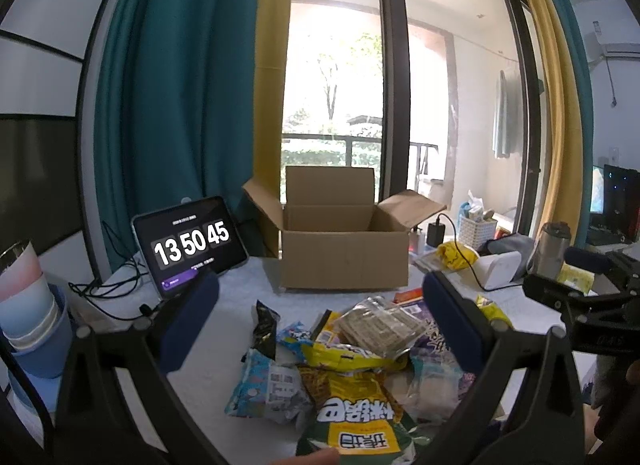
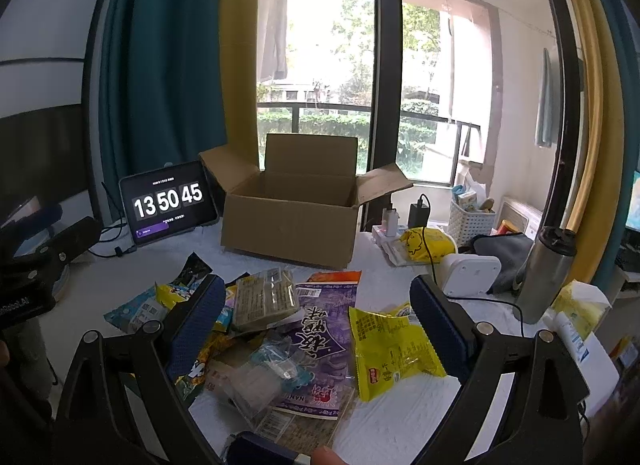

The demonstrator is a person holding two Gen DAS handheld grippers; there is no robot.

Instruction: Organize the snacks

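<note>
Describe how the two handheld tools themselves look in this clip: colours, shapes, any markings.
Both tools share one build: the left tool and right tool have black angular plastic frames with silver round fasteners, and each finger carries a dark navy textured pad. Partial white lettering on the left tool's body shows in the right wrist view.

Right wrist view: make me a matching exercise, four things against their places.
Things:
1. brown cardboard box
2. black tablet showing a clock
3. steel flask with a dark lid
4. yellow crinkled snack packet

Places:
A. far right of the table
B. between the open gripper fingers
C. left of the box
D. behind the snack pile

Pairs: 1-D, 2-C, 3-A, 4-B
</note>
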